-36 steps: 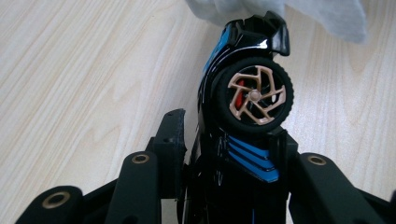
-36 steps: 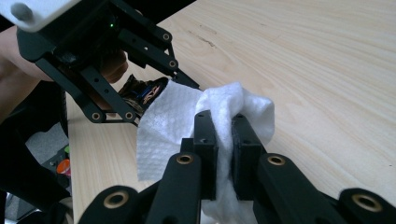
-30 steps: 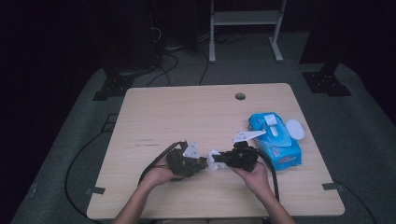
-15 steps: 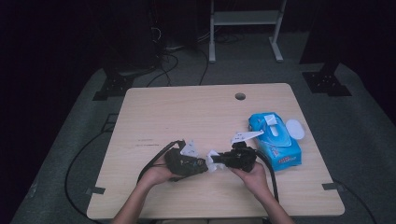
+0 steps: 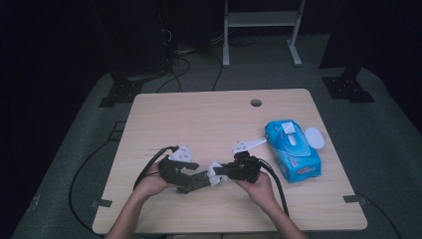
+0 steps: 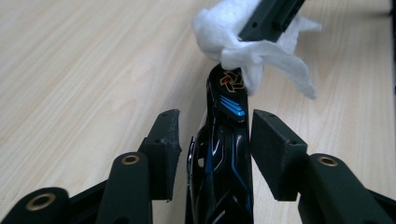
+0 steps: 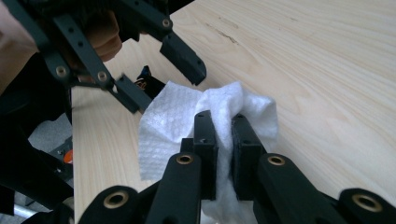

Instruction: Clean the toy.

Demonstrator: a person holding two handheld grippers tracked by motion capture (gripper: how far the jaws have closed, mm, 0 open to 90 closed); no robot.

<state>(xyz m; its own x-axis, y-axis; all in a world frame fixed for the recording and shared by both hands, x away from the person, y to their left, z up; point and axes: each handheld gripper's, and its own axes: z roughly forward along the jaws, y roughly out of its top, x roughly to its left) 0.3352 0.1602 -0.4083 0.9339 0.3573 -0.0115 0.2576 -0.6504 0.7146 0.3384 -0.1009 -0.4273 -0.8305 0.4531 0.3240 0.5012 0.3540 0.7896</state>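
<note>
A glossy black object with blue lines (image 6: 224, 154), seemingly a computer mouse, stands between the jaws of my left gripper (image 6: 217, 123). These jaws have just been opening: the left pad (image 6: 166, 140) stands clear of it and the right pad (image 6: 273, 149) sits right beside it. My right gripper (image 7: 224, 126) is shut on a white wet wipe (image 7: 168, 121). The wipe (image 6: 247, 51) is pressed against the object's front tip. In the high view the left gripper (image 5: 199, 179), the right gripper (image 5: 221, 172) and the wipe (image 5: 215, 173) meet near the table's front edge.
A blue pack of wet wipes (image 5: 292, 149) lies at the right of the wooden table (image 5: 209, 114), its white lid (image 5: 314, 138) flipped open. A cable hole (image 5: 256, 102) is at the back. Cables trail from both grippers off the front edge.
Both hands have drifted a little to the left across the table. The wipe stays at the tip of the black object.
</note>
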